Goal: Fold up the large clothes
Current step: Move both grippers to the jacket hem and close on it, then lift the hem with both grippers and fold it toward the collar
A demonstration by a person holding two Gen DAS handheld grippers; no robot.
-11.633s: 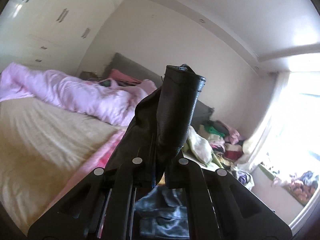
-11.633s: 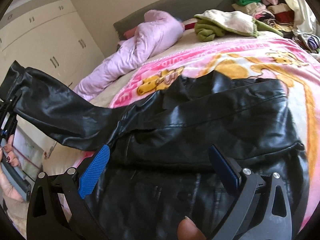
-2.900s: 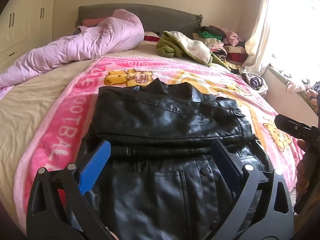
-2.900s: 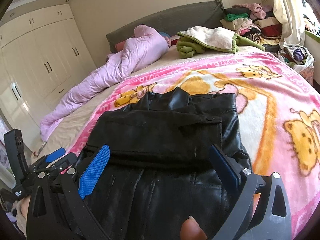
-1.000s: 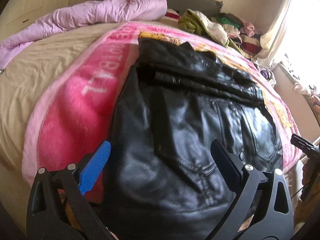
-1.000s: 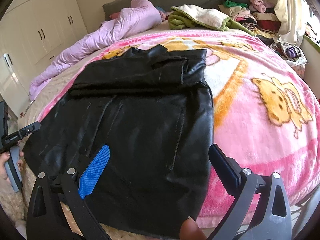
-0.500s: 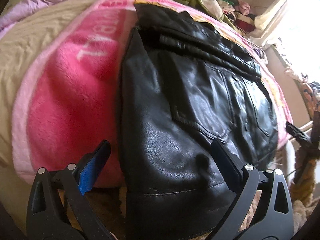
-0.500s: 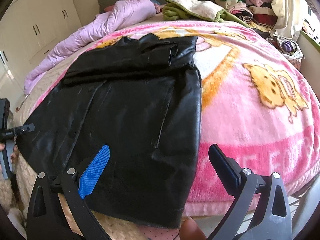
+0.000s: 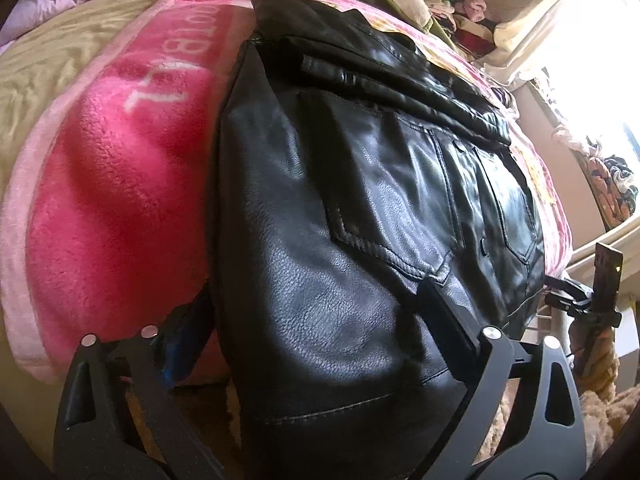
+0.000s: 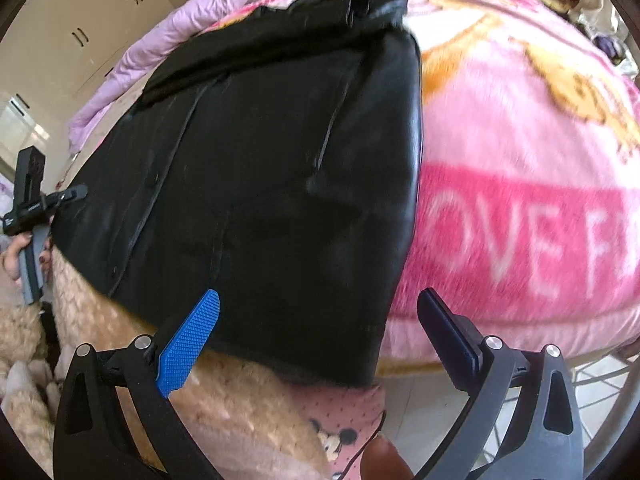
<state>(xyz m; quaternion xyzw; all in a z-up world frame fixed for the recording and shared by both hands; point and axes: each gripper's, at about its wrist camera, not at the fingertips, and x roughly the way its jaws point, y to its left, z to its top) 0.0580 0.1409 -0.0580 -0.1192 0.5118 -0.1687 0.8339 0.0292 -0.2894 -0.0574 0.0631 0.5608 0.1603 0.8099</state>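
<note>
Left tool (image 9: 316, 320), seen from its own camera, straddles the near left corner of the black leather jacket (image 9: 360, 200); its jaws are closing with the hem between them, not yet pinched. The jacket's long axis runs away up the pink blanket (image 9: 112, 184). From the right camera, the right tool (image 10: 320, 320) is held spread above the jacket's (image 10: 272, 160) near right corner, which hangs over the bed edge.
</note>
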